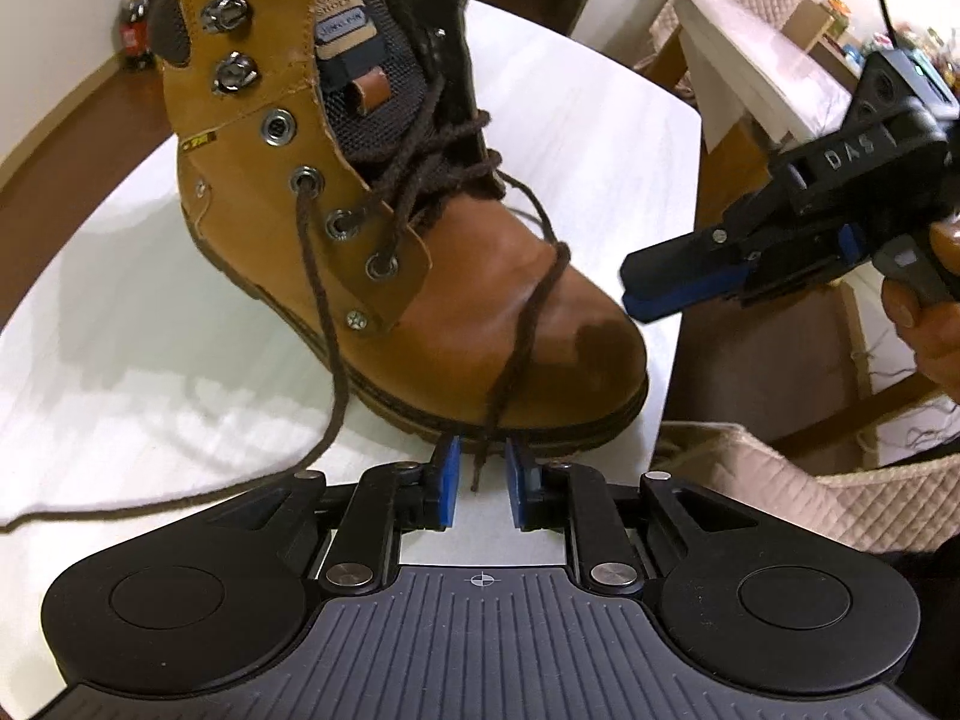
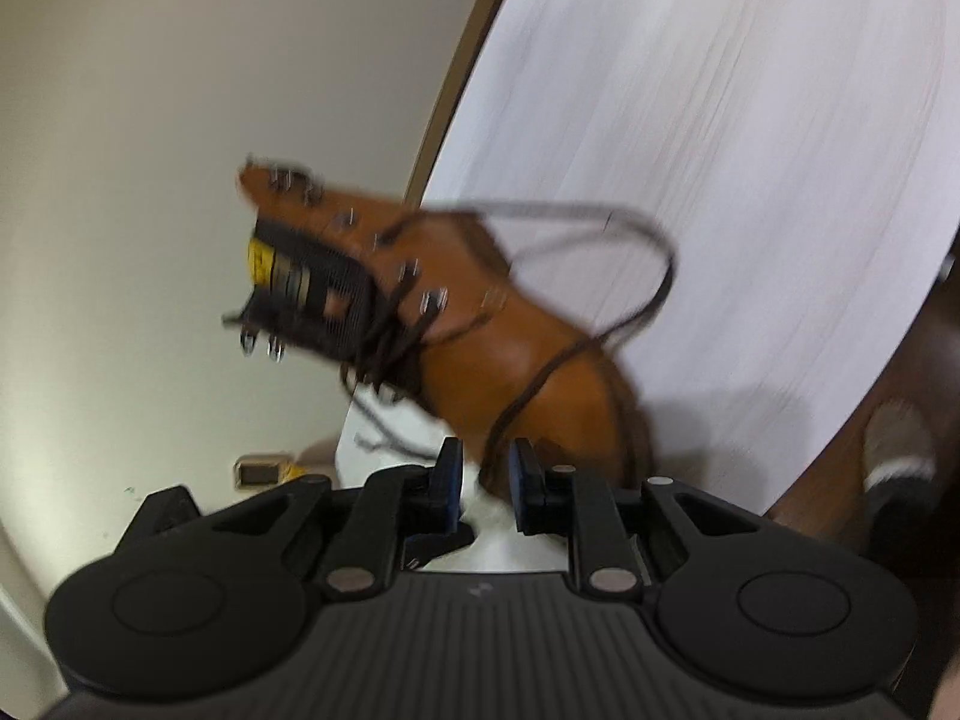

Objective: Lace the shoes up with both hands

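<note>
A tan leather boot (image 1: 480, 312) stands on the white table (image 1: 120, 330), toe toward my left gripper (image 1: 483, 474). Its dark brown lace (image 1: 528, 324) crosses the toe cap. The lace tip hangs in the gap between my left gripper's blue pads, which do not press on it. The other lace end (image 1: 324, 312) leaves an eyelet and trails left over the table. My right gripper (image 1: 642, 294) hovers just right of the toe. In the blurred right wrist view the boot (image 2: 510, 360) lies ahead, and a lace strand (image 2: 516, 414) runs down toward the parted fingers of the right gripper (image 2: 486, 480).
A person's hand (image 1: 930, 312) holds the right gripper. A quilted beige chair cushion (image 1: 810, 492) sits off the table's near right edge. A white-covered piece of furniture (image 1: 750, 60) stands behind it. Bottles (image 1: 135, 30) stand on the floor at the far left. A slippered foot (image 2: 900, 438) shows below the table.
</note>
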### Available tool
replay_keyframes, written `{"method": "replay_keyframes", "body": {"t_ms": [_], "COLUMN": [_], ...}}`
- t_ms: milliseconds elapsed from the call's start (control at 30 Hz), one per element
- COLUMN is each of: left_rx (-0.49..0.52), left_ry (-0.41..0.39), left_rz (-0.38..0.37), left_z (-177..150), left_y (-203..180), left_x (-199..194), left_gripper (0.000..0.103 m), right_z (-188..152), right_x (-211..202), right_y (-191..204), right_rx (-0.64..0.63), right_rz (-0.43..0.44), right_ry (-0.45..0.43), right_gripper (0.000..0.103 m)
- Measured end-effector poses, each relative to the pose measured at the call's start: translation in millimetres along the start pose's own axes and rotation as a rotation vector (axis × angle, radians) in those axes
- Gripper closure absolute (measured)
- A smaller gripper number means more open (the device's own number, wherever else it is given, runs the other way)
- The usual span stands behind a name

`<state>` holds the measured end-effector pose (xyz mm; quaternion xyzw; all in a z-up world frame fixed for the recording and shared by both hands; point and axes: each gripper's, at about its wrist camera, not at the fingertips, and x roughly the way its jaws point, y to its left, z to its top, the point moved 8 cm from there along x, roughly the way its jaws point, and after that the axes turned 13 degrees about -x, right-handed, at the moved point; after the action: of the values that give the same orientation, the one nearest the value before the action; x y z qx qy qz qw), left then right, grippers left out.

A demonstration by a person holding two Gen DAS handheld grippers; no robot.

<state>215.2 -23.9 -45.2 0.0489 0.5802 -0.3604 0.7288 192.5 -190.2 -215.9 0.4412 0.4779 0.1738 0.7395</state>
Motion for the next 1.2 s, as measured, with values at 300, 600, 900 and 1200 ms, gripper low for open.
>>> {"method": "replay_keyframes", "body": {"t_ms": [300,600,900,1200], "left_rx": [0.119,0.141,0.156,0.101], "left_ry": [0.01,0.011,0.025,0.012], "left_rz": [0.064,0.084,0.061,0.015], "left_z": [-17,-17,-11,-10], "left_y": [-7,-21,-21,-22], "left_x": [32,2,-12,-13], "left_gripper": [0.099,0.1,0.1,0.099], "right_z": [-4,-13,-20,-18], "right_x": [-1,23,44,48], "right_y": [5,18,20,22], "right_rx": [-0.056,-0.026,-0.094,-0.167], "right_rz": [-0.052,0.012,-0.011,-0.024], "right_ry": [0.021,0.11,0.121,0.148], "right_gripper": [0.083,0.072,0.075,0.1]}}
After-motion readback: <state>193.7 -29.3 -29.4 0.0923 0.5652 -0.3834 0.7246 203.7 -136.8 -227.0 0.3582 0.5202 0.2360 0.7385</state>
